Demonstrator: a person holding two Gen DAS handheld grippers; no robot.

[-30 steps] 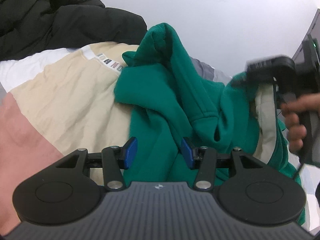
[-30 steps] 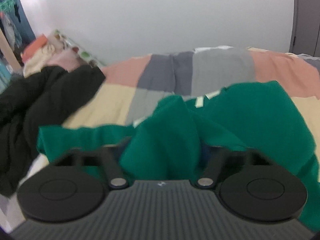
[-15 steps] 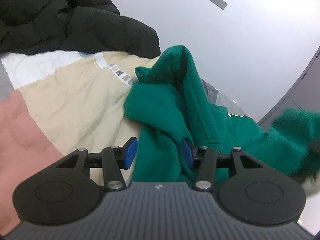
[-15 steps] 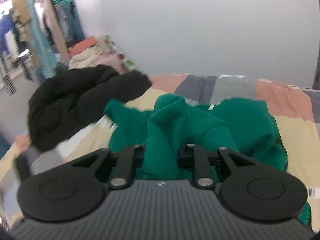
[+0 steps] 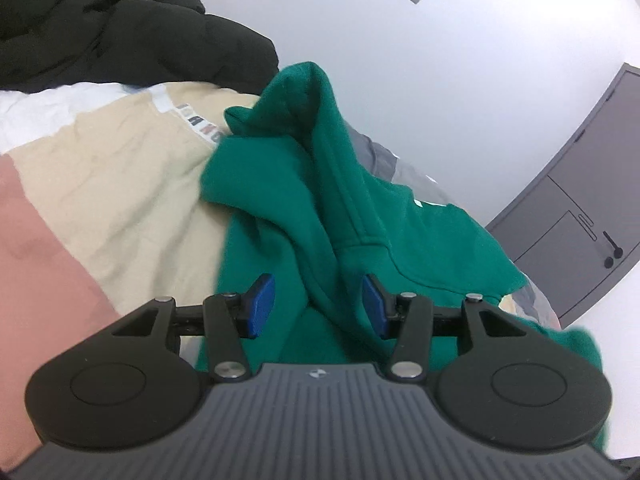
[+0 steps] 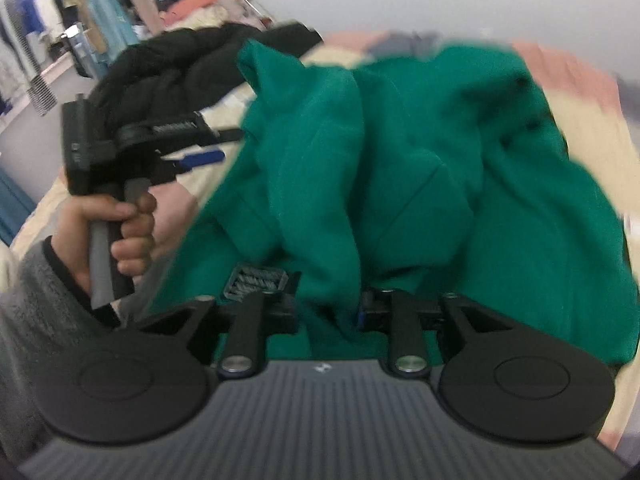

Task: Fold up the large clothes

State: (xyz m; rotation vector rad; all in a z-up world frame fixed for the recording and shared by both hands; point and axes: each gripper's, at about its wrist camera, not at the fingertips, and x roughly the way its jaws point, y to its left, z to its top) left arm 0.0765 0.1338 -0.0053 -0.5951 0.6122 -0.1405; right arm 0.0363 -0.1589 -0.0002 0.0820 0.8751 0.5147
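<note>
You are still spreading out the green hoodie (image 5: 352, 216), which is lying bunched at frame centre on the patchwork bed (image 5: 120, 184); your left gripper (image 5: 316, 306) is gaping half open around a fold, pads clear; your right gripper (image 6: 326, 300) is opening with cloth between its jaws; next, be pinching a hem and pulling flat.

Black grippers, ribbed grey housing, blue-padded fingers (image 5: 260, 307); grey knit sleeve (image 6: 36, 320), black cuff.

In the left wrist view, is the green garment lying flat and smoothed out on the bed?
No. The green garment is bunched, with a fold rising in a peak above the patchwork bedspread.
</note>
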